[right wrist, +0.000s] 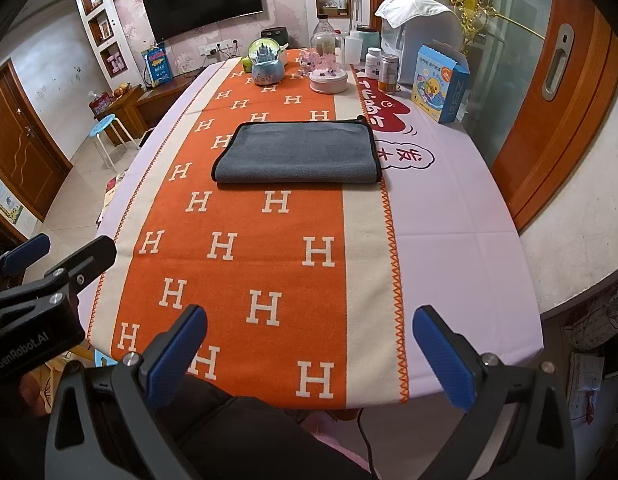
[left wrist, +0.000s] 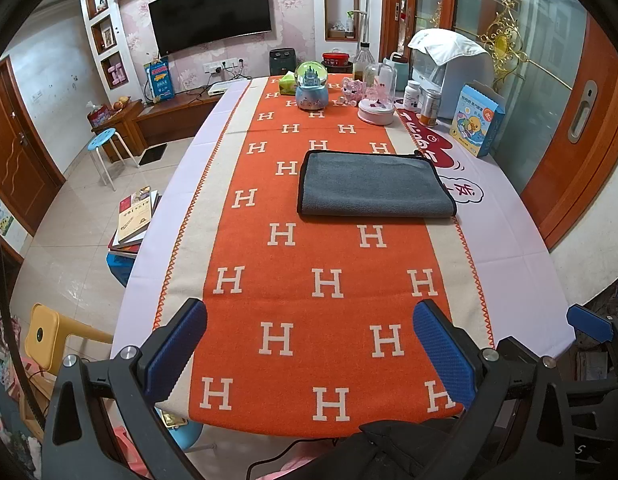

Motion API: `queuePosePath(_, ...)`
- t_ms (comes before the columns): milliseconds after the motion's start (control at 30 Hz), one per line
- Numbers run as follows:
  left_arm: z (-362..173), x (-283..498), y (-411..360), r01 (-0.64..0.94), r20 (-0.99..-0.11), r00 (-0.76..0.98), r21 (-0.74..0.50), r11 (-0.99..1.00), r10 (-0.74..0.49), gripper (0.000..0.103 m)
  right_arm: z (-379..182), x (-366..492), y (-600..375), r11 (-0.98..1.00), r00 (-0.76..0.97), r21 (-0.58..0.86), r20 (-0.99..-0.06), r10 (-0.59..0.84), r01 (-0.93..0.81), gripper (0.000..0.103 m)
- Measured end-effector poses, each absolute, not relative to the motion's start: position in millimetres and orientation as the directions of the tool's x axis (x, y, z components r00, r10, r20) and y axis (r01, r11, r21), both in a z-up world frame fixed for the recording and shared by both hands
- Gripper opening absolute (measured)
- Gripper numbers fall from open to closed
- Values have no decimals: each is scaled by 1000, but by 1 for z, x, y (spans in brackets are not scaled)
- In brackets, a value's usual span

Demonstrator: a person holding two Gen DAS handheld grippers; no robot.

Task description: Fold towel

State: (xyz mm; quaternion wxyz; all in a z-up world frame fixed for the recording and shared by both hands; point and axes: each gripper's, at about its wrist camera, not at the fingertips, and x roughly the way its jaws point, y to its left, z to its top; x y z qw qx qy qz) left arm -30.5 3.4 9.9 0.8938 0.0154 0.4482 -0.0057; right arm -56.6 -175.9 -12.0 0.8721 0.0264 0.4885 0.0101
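Note:
A grey towel (left wrist: 375,184) with black trim lies folded into a flat rectangle on the orange runner with white H letters (left wrist: 309,280), in the middle of the table. It also shows in the right wrist view (right wrist: 297,152). My left gripper (left wrist: 309,344) is open and empty, held over the table's near edge, well short of the towel. My right gripper (right wrist: 309,348) is open and empty, also at the near edge. The left gripper shows at the left of the right wrist view (right wrist: 49,264).
At the table's far end stand a snow globe (left wrist: 311,86), a pink glass dome (left wrist: 377,100), bottles and jars (left wrist: 423,102), a white appliance (left wrist: 449,68) and a blue carton (left wrist: 475,120). A stack of books (left wrist: 135,216) and stools (left wrist: 103,144) stand left of the table.

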Motion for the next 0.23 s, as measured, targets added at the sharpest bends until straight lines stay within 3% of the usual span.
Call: queuePosePath(233,10,-31,3,23,-802,598,23,999,5,102,-12,-57,-176,998,522,56,-852,44,8,103)
